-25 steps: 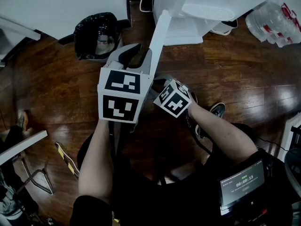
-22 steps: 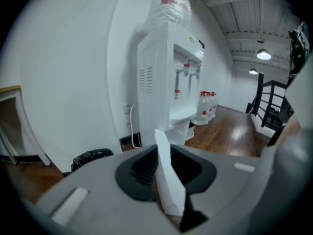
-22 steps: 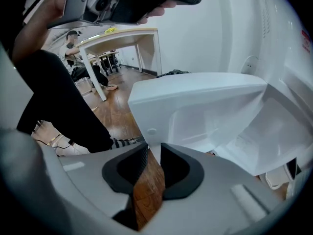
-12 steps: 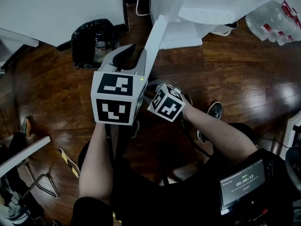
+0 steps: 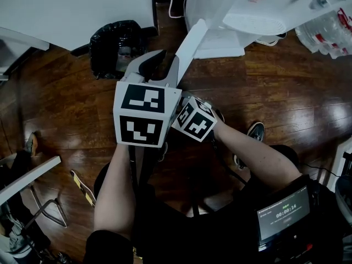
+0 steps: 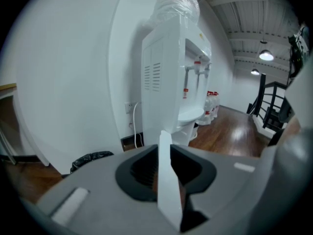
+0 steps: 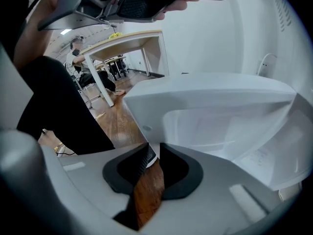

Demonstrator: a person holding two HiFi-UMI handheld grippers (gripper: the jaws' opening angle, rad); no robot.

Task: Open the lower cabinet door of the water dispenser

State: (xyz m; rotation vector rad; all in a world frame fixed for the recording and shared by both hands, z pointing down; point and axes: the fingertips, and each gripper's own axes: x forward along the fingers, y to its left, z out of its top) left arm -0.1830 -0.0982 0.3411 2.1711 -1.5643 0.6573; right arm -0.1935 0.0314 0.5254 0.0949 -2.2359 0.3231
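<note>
- The left gripper (image 6: 164,169) has its jaws clamped on the thin edge of the white cabinet door (image 5: 193,38).
- The right gripper (image 7: 152,154) pinches the lower corner of the door, jaws nearly together.
- In the head view the door stands open at 12 o'clock from the grippers.
- It reaches to the water dispenser (image 6: 171,82) at 1 o'clock.

In the head view the dispenser (image 5: 220,4) runs off the top edge, so its upper part is unseen. The right edge cuts the bottles (image 5: 324,29). The left gripper (image 5: 168,59) hides the door's (image 5: 192,40) near end behind its cube. The screen's (image 5: 282,214) print is too small to read. In the right gripper view a far person (image 7: 77,50) is too small to make out.
</note>
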